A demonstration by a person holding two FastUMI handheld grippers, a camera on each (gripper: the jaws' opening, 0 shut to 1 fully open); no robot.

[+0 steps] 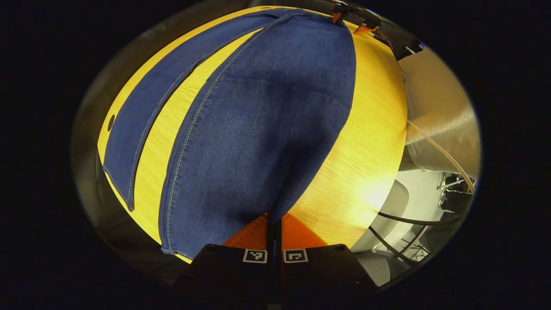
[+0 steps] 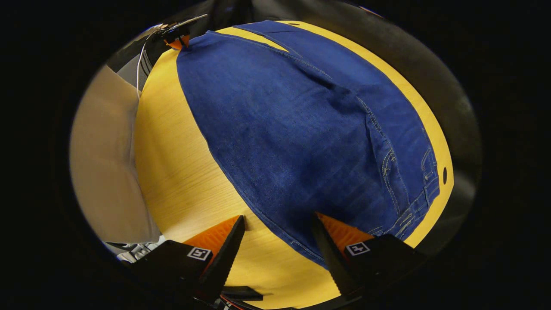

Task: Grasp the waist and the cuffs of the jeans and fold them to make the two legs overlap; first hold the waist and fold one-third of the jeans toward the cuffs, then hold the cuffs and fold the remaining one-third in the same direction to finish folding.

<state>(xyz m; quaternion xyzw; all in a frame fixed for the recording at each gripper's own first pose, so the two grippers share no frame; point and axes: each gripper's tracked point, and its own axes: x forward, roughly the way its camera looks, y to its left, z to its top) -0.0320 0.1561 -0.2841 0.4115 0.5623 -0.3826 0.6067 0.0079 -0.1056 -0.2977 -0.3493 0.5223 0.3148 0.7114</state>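
Note:
Blue jeans (image 1: 267, 129) lie flat along a yellow wooden table (image 1: 370, 129), their two legs spread apart with a strip of table between them. In the left gripper view my left gripper (image 1: 273, 224) is shut on the edge of the nearer leg at its cuff end. The right gripper (image 1: 353, 19) is seen small at the far end of the jeans. In the right gripper view the jeans (image 2: 301, 129) run away from me, waist end nearest. My right gripper (image 2: 277, 217) is open, with the waist's near edge lying between its fingers. The left gripper (image 2: 176, 36) holds the far end.
A person's beige clothing (image 2: 103, 163) stands close along the table's (image 2: 172, 172) side, also seen as beige cloth (image 1: 439, 112). A white cable (image 1: 443, 155) hangs there. A pale chair (image 1: 387, 206) stands off the table's corner. A small dark hole (image 2: 444, 175) marks the tabletop near the waist.

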